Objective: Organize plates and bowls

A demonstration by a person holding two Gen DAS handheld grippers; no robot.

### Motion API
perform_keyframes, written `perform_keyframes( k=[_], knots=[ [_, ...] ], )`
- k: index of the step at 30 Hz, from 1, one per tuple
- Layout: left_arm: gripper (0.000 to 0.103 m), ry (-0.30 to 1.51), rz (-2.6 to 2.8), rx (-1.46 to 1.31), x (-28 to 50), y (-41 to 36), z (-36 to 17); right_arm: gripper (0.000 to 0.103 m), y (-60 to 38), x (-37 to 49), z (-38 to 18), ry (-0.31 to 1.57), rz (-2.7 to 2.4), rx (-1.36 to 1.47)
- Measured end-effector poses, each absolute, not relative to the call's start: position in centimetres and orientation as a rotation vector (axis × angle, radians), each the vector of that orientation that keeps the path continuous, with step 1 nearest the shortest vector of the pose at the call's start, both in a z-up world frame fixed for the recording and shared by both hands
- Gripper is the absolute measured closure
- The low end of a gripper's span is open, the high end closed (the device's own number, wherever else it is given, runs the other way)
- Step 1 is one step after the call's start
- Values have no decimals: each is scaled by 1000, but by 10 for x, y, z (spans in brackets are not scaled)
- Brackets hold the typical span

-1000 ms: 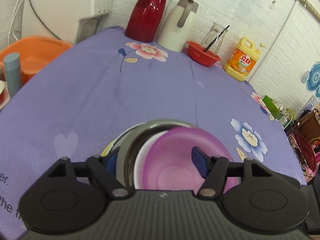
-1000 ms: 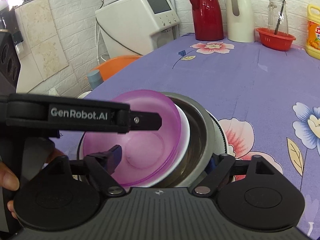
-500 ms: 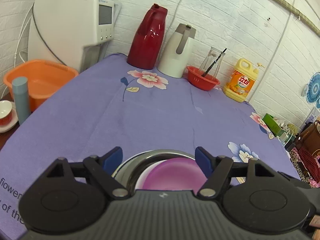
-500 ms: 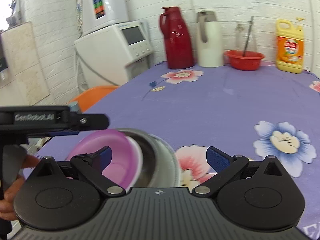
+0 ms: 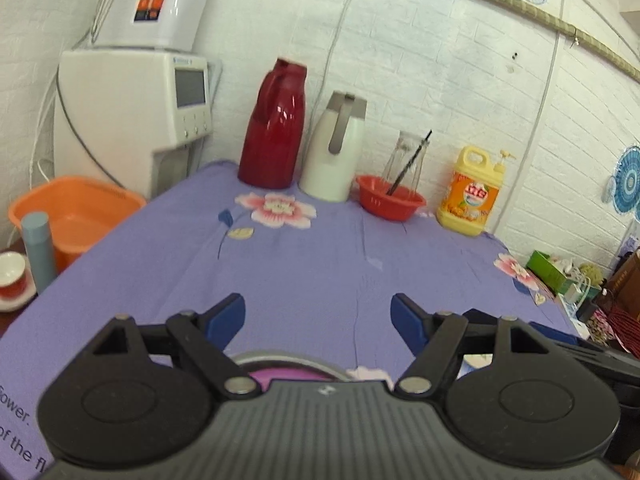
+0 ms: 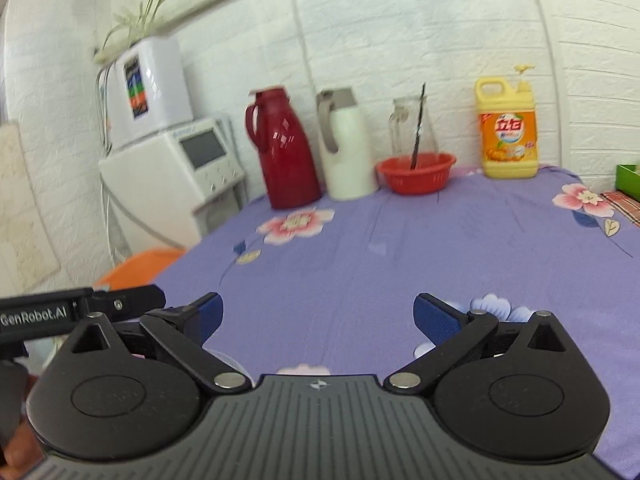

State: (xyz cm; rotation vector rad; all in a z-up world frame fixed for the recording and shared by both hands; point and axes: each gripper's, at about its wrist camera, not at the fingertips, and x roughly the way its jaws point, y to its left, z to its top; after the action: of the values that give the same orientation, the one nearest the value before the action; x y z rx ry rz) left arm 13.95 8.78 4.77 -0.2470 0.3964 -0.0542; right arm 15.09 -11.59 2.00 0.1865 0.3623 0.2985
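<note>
Table (image 5: pixel 320 272) (purple floral cloth) — flasks (image 5: pixel 274 128), red basket (image 5: pixel 390 200), detergent (image 5: pixel 470 196).

A purple floral tablecloth (image 5: pixel 320 272) covers the table, and along the white brick wall at its far edge stand a red thermos jug (image 5: pixel 274 124), a white thermos jug (image 5: pixel 334 152), a red plastic basket (image 5: pixel 390 202) with a glass jar (image 5: pixel 406 156) behind it, and a yellow detergent bottle (image 5: pixel 472 194). Left of the table are a white water dispenser (image 5: pixel 132 120), an orange basin (image 5: pixel 76 210) and a grey-blue cylinder (image 5: pixel 38 248).
</note>
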Motion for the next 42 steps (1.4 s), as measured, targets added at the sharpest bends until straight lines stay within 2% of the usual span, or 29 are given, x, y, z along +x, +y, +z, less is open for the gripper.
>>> perform_keyframes(
  k=[10, 32, 42],
  knots=[
    [29, 351, 35, -130, 113, 48, 44, 0, -141, 116, 11, 351, 113, 261],
    [29, 293, -46, -72, 0, 22, 26, 0, -147, 7, 11, 215, 124, 168],
    [28, 279, -30, -11, -48, 22, 13, 0, -151, -48, -30, 288, 41, 170]
  ],
)
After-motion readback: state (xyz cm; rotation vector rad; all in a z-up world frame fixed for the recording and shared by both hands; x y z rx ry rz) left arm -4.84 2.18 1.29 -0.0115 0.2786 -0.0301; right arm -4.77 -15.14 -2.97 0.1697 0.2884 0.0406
